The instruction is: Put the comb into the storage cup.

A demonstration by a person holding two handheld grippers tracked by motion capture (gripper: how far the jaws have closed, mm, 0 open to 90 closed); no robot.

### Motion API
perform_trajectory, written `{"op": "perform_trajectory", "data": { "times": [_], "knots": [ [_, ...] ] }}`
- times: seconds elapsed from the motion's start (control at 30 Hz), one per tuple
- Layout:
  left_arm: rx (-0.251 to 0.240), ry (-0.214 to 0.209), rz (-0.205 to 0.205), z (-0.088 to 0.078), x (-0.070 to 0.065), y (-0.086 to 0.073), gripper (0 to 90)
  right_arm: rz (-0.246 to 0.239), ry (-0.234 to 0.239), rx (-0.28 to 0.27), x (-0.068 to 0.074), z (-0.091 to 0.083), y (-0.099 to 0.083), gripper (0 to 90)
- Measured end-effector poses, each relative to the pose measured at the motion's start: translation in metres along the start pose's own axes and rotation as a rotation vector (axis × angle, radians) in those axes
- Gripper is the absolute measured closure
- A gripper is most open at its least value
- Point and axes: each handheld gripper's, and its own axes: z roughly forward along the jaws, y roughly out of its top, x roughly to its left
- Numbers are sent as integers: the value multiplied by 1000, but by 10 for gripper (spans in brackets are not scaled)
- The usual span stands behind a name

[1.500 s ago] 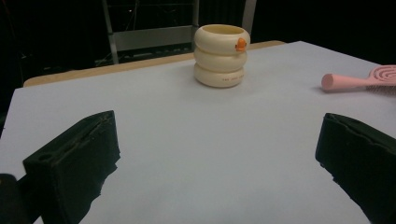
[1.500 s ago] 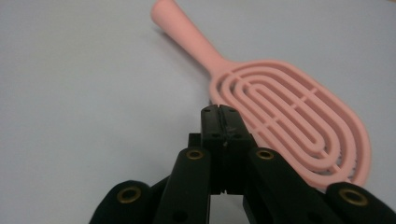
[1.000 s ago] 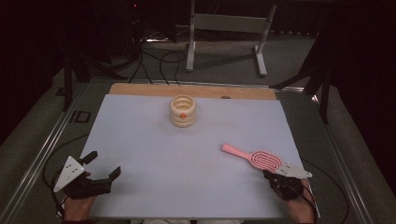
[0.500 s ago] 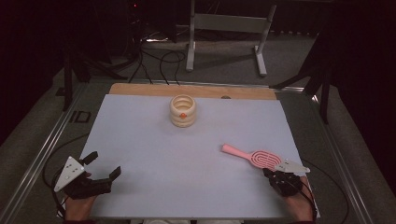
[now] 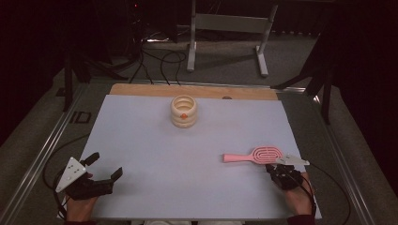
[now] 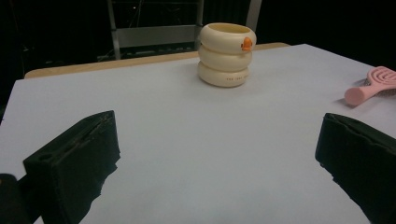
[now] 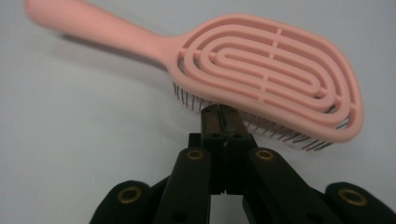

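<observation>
My right gripper [image 5: 276, 168] sits at the near right corner of the pale lavender surface [image 5: 155, 154], and its black fingers [image 7: 223, 122] are pressed together with nothing between them. In the right gripper view their tips sit right at the bristled underside of the pink plastic hairbrush with an oval slotted head [image 7: 261, 70]; whether they actually touch the bristles I cannot tell. The brush lies flat on the near right part of the surface, bristles down, its head next to my right gripper and its handle pointing left toward the middle.

My left gripper [image 5: 102, 166] rests at the near left corner with its fingers [image 6: 74, 158] spread wide apart, holding nothing. Looking along them in the left gripper view, I see bare surface between them.

Toward the far edge, close to the centre line, stands a cream-coloured ribbed cup shaped like three stacked rings [image 5: 184, 111] with a small orange mark on its side. It stands upright, well apart from the brush and from both grippers.
</observation>
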Motion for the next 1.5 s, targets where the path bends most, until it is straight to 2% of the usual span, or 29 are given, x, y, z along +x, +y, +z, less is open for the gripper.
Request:
{"op": "perform_trajectory", "data": {
  "times": [0.1, 0.13, 0.27, 0.37, 0.43, 0.47, 0.63, 0.7, 0.93, 1.03, 1.37, 1.5],
  "knots": [
    [-1, 1, -1, 0, -1, 0, 4, 7, -2, 1, 0, 1, 1, 900],
    [-1, 1, -1, 0, 0, 0, 4, 24, -10, -11, -1, 2, 5, 900],
    [-1, -1, -2, 0, 0, 0, 4, 24, -6, -15, -1, 1, 6, 900],
    [-5, -2, -4, 0, 0, 0, 4, 59, -17, -4, -3, 8, 14, 900],
    [-5, -1, -6, 0, 0, 0, 4, 65, -19, -3, -5, 9, 15, 900],
    [-4, -2, -6, 0, 0, 0, 4, 85, -23, -1, -7, 12, 17, 900],
    [-2, -2, -3, 0, 0, 0, 5, 96, -35, -3, -11, 16, 22, 900],
    [-3, -1, -5, 0, 0, 0, 5, 115, -43, -8, -13, 17, 27, 900],
    [-3, -4, -6, 0, 0, -1, 5, 113, -54, 4, -17, 21, 38, 900],
    [-2, -5, -8, 0, 0, -1, 6, 79, -69, 37, -19, 28, 48, 900],
    [-2, -7, -8, 0, 0, -1, 6, 41, -99, 88, -22, 41, 64, 900],
    [1, -8, -8, 1, 0, -2, 6, 31, -86, 84, -20, 45, 69, 900]
  ]
}}
